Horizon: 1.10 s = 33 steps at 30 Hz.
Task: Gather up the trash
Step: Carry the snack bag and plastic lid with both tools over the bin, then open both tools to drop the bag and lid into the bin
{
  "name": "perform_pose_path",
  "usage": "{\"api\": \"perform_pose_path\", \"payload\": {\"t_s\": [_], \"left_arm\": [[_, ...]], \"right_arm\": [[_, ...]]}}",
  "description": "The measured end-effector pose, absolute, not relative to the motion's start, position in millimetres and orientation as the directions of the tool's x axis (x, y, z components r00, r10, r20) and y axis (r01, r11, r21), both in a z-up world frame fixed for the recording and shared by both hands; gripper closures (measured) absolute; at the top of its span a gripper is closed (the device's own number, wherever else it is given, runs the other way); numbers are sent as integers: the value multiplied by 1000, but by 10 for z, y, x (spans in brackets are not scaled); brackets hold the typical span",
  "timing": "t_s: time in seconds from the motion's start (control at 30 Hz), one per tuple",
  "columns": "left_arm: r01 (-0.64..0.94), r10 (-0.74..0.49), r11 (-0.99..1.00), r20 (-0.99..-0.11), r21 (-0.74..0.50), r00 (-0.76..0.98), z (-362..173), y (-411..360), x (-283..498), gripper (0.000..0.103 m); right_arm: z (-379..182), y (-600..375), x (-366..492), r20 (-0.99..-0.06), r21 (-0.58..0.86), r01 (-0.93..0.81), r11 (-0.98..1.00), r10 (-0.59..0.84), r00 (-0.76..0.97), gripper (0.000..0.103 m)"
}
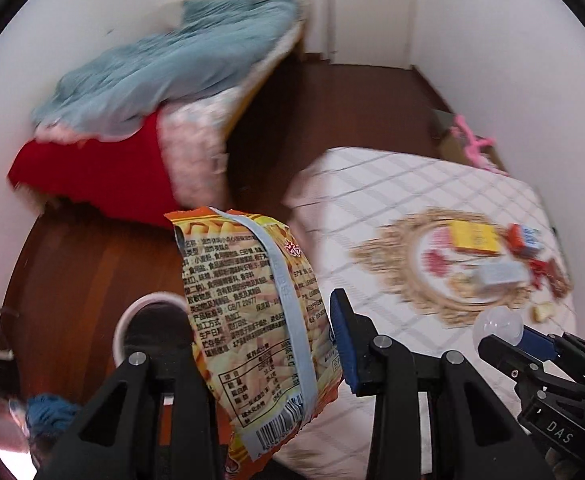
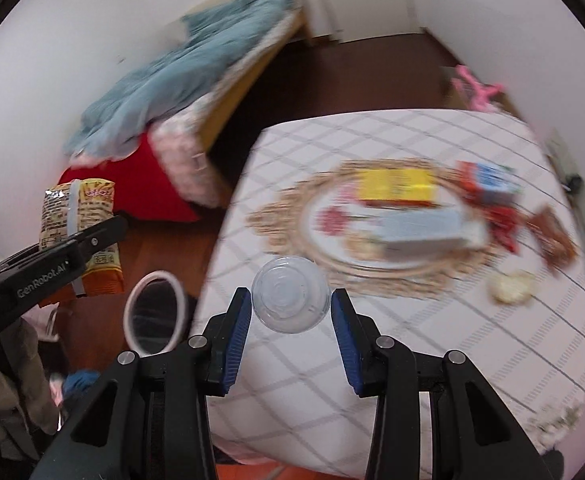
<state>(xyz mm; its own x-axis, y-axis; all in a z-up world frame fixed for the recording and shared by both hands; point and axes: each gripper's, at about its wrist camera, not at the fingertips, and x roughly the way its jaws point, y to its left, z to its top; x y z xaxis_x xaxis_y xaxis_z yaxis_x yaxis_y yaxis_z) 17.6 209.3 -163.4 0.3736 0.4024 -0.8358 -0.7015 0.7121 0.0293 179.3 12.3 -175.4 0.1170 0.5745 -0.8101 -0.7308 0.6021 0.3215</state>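
- The table point(image 2: 432, 360) under its checked white cloth fills my right wrist view from 12 round to 5 o'clock. A woven placemat point(image 2: 292, 216) sits at its centre.
- More trash lies uncollected on that mat: a yellow box point(image 2: 396, 186), a pale box point(image 2: 420, 230) and red wrappers point(image 2: 500, 216) toward 2 o'clock. All of it is blurred.
- The waste bin point(image 2: 154, 312), white-rimmed with a dark liner, stands on the wood floor at 8 o'clock, just beside the table edge.
- My left gripper point(image 1: 260, 344) is pinching an orange snack bag point(image 1: 252, 320). The bag hangs above the floor, with the bin rim point(image 1: 121, 328) at 9 o'clock of it in the left view.
- My right gripper point(image 2: 291, 312) holds a clear plastic lid point(image 2: 290, 294) between its blue pads. The contact on the left pad looks slight.
- Risks as I judge them: the smooth, round lid could slip or pop out if I tilt it. The floppy bag could catch the bin rim and land on the floor if released off-centre. With both grippers heading for one narrow opening, they could knock each other.
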Motion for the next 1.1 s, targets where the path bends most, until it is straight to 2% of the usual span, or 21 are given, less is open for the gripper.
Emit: {"api": "perform_pose_path", "payload": {"t_s": [0.2,0.33,0.5,0.63,0.67,0.7,0.73,0.77,0.8,0.9,0.93,1.1], "left_arm": [[-805,381,593,-886,15,264,-2081,2942,-539,71],[-860,300,510,-932,-22,201,-2584,3508,-987,71],[-880,160,467,-972,-82,175,-3226,4067,-1344,70],[-882,-6,437,-981,-177,194,-3791,4410,-1508,70],[-884,-33,425,-979,-194,200,-3900,4469,-1541,68],[-891,-59,408,-979,-201,193,-3999,4539,-1582,58],[-898,-79,394,-980,-199,182,-4091,4600,-1613,42],[-902,-92,380,-978,-206,185,-4158,4643,-1647,34],[-906,-98,366,-977,-211,188,-4189,4665,-1664,21],[-924,-113,302,-971,-236,211,-4295,4729,-1834,13],[-930,-110,278,-970,-240,218,-4322,4734,-1901,6],[-951,-67,220,-976,-217,208,-4336,4735,-2106,4]], "right_arm": [[-2121,1299,1180,-836,346,-804,483,548,-31,60],[-2545,1928,796,-863,347,-831,435,496,-101,60],[-3279,2686,383,-896,361,-840,405,400,-192,60],[-3788,3109,178,-907,377,-837,397,341,-247,60],[-3947,3227,117,-909,384,-833,398,321,-266,60],[-4056,3304,79,-911,385,-831,401,307,-274,60],[-4148,3376,50,-913,388,-829,404,295,-283,60],[-4261,3464,5,-912,395,-823,408,281,-299,60],[-4353,3536,-26,-914,396,-820,412,267,-306,60],[-4575,3656,-93,-918,393,-819,418,228,-325,60],[-4630,3677,-107,-920,390,-821,418,217,-327,60],[-4741,3798,-161,-911,412,-823,390,187,-368,59]]}}
